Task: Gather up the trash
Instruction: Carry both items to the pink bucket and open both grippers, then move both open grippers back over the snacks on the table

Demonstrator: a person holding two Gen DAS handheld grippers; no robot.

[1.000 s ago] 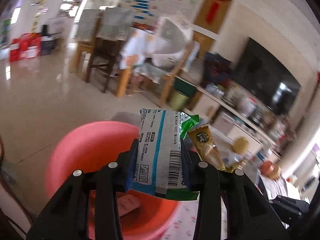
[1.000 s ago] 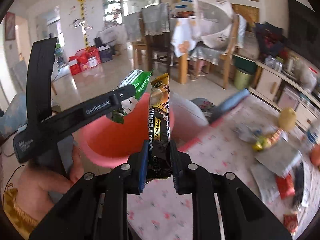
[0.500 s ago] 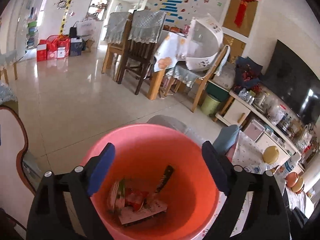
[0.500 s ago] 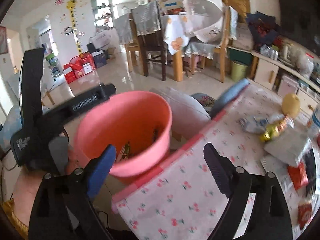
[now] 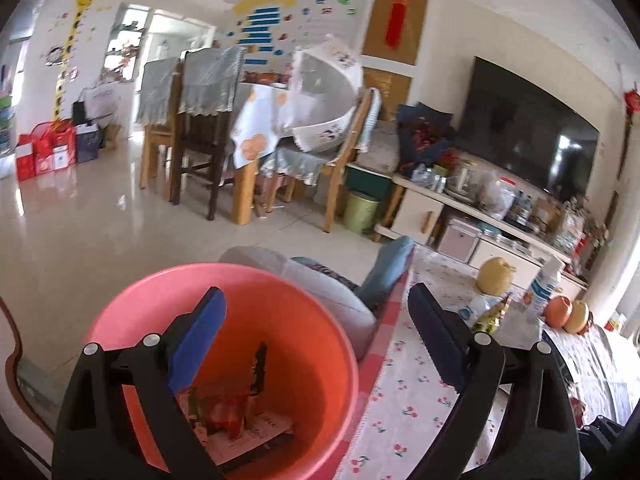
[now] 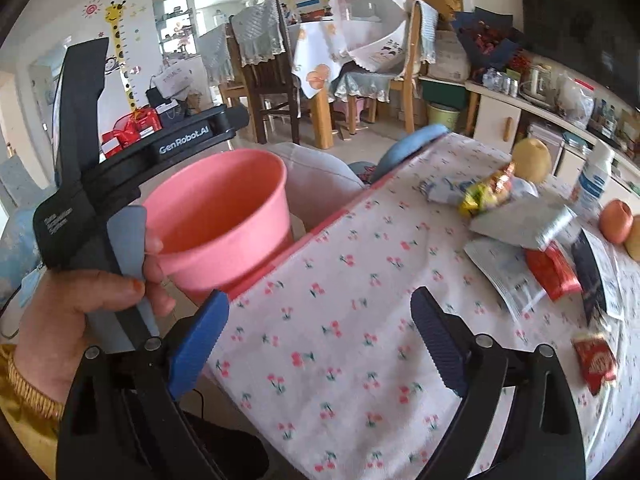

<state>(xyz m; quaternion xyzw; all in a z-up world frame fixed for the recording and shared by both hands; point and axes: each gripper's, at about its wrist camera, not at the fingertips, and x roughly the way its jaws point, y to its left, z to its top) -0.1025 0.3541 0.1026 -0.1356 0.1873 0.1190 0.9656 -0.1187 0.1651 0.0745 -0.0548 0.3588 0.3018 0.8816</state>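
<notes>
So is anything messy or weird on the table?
Yes. Wrappers and packets lie scattered on the tablecloth near the fruit, not yet in the pink bin. Nothing looks spilled or broken.

I see a salmon-pink bucket (image 6: pixel 224 216) just off the desk's (image 6: pixel 328 344) near edge — its cloth white with small red cherry sprigs and a pink border. My right hand-held gripper (image 6: pixel 316 344) has blue pads on black arms; a red wrapper (image 6: pixel 554 274) lies towards the right edge.
</notes>
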